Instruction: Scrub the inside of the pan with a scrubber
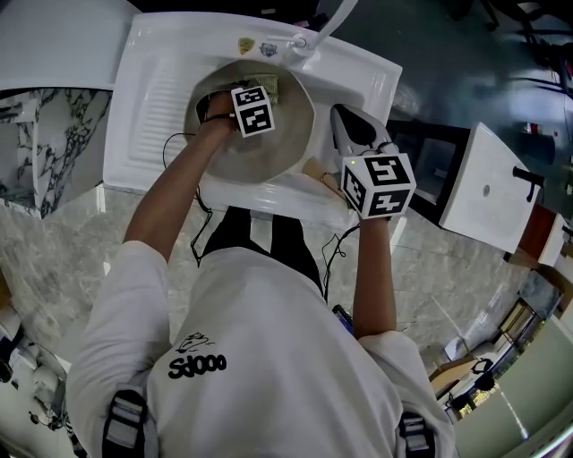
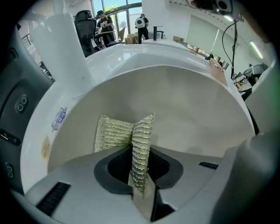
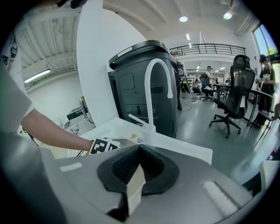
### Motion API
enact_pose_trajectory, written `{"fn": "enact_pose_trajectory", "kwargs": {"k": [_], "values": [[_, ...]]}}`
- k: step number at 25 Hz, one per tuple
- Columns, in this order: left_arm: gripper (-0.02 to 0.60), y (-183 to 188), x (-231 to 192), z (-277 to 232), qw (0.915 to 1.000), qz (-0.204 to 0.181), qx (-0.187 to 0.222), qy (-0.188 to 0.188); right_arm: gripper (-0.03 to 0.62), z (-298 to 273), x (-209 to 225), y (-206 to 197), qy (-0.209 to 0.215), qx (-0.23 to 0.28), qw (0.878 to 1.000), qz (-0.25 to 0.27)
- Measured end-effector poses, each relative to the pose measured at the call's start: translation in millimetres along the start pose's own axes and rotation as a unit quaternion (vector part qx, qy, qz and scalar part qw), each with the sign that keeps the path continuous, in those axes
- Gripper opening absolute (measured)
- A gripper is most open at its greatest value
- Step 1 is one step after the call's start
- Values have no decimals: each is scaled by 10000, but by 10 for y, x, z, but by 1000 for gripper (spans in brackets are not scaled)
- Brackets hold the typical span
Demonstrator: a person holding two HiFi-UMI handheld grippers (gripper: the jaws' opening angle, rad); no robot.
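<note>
A pale beige pan (image 1: 288,134) sits in the white sink (image 1: 157,98). My left gripper (image 1: 258,89) reaches down into the pan and is shut on a silvery-gold mesh scrubber (image 1: 268,84). In the left gripper view the scrubber (image 2: 127,135) is pinched upright between the jaws (image 2: 140,175), its free part folded against the pan's inner wall (image 2: 192,109). My right gripper (image 1: 347,125) is at the pan's right side, near its light handle (image 1: 313,170). In the right gripper view the gripper (image 3: 134,177) is shut on a beige strip that looks like that handle (image 3: 135,186).
A white curved faucet (image 1: 324,25) rises at the sink's far rim and shows as a faucet (image 3: 155,87) before a dark bin (image 3: 135,83). A white cabinet (image 1: 488,188) stands to the right. Marble counter (image 1: 63,241) lies left of the sink.
</note>
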State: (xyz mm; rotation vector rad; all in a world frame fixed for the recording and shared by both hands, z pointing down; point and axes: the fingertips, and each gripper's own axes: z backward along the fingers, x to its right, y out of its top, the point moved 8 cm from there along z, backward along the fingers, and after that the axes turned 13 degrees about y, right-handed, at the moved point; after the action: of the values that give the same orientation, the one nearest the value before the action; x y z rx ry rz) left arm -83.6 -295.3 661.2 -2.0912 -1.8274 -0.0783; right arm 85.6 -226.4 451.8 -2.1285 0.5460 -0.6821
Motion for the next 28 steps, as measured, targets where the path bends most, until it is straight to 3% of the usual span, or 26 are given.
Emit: {"fn": "enact_pose_trajectory", "kwargs": {"k": [3,7,11,17,22,28], "values": [[67,-37,78,60,9992,-51,-102,-395,9,5,-58,0,36,10,10000,19],[67,-85,249,186,9922,-71,-247,-1222,9,41,-109,-27,62,15,10000,36],[69,-152,453,257,9822,-462,-411,-1774,9,61,-192,-77,108,-7,9999,36],[67,-320,866,323,9553,-634,-784,-2778,9,95,-299,-121,136,0,9999,69],[67,-386,971,395,9423,-710,-959,-3128,9,136,-374,-136,143,23,9998,106],[67,-424,967,629,9112,-875,-1059,-3884,9,196,-442,-162,135,40,9998,110]]}}
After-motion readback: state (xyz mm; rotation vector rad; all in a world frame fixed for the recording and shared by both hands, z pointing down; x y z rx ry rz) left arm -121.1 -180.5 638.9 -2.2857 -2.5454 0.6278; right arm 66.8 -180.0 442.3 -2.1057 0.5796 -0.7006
